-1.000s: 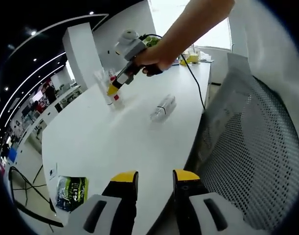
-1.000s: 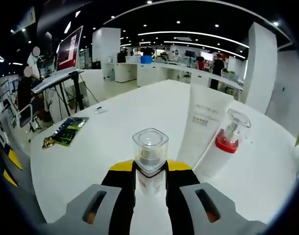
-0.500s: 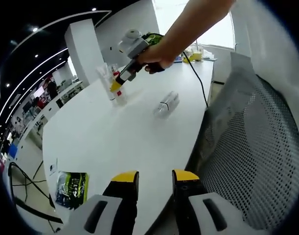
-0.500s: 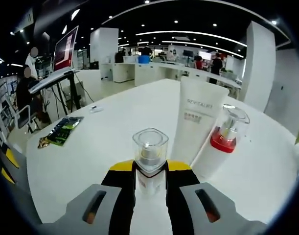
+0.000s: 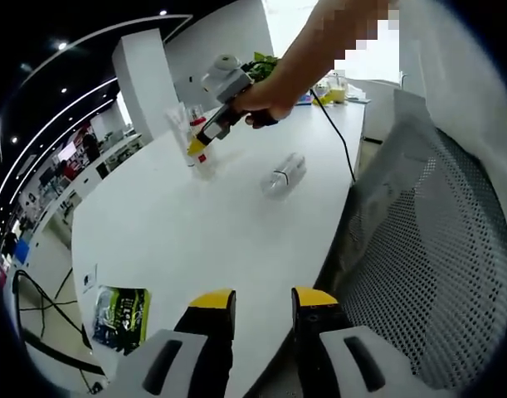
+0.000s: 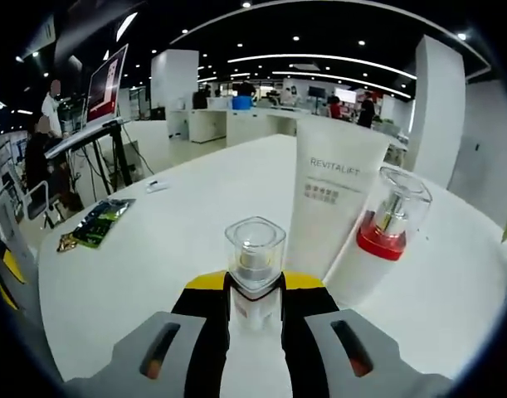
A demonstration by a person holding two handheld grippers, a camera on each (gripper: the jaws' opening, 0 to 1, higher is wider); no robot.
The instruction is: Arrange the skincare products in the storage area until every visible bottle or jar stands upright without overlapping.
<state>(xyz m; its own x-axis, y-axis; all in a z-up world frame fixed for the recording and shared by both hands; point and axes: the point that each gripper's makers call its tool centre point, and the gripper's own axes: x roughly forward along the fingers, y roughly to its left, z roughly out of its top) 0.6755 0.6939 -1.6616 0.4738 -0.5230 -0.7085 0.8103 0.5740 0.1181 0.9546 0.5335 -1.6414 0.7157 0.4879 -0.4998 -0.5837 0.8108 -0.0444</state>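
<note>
We have the right gripper (image 6: 255, 311) clamped on a clear-capped bottle (image 6: 255, 265) at lower centre, tube (image 6: 334, 199) and red-collared pump bottle (image 6: 384, 240) upright upper right; left gripper (image 5: 261, 311) empty, fingers slightly apart over the white surface (image 5: 195, 240).

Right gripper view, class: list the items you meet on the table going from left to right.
Green packet → clear-capped bottle held in the jaws → white Revitalift tube → red-collared pump bottle.
</note>
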